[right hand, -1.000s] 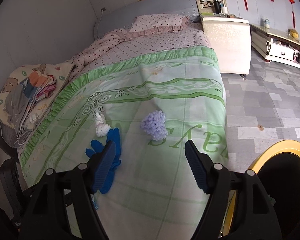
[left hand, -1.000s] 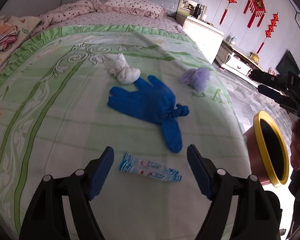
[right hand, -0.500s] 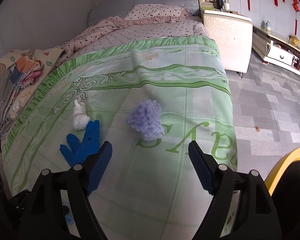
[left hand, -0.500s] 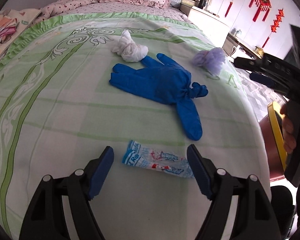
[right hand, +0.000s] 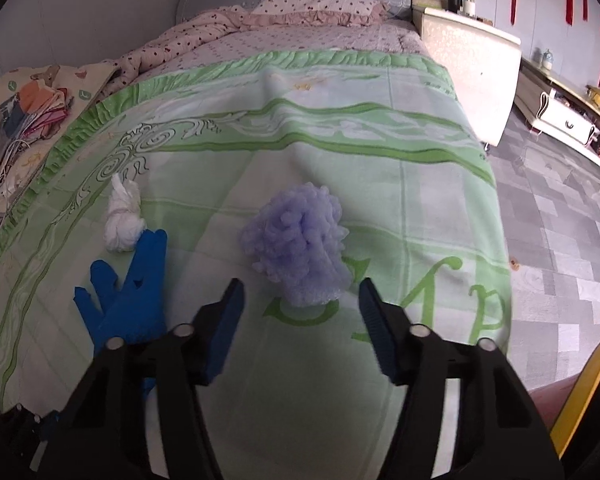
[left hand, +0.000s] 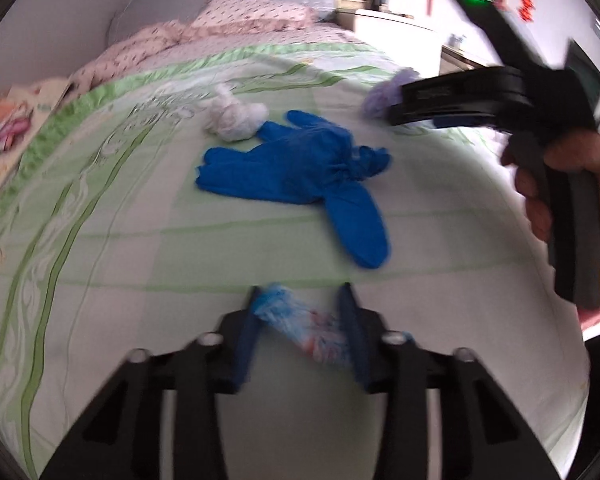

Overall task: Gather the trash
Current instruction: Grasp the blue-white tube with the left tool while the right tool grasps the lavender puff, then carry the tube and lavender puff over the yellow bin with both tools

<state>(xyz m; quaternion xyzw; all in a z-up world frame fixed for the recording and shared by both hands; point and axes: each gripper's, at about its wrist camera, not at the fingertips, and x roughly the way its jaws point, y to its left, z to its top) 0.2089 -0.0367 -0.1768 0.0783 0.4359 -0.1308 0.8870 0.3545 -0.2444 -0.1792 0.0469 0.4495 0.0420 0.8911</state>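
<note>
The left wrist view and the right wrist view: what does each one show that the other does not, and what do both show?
Only the left wrist view shows the left gripper shut on the blue-and-white wrapper, and the hand holding the right tool. Only the right wrist view shows the open right gripper, the yellow-rimmed bin, the grey tiled floor and the white cabinet. Both show the blue glove, the white tissue wad, the purple fluffy ball and the green bedspread.

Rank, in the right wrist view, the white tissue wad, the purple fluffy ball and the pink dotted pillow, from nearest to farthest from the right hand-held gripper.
From the right hand-held gripper:
1. Purple fluffy ball, just ahead of the fingertips, centre.
2. White tissue wad, farther back, left, by the blue glove.
3. Pink dotted pillow, at the head of the bed.
</note>
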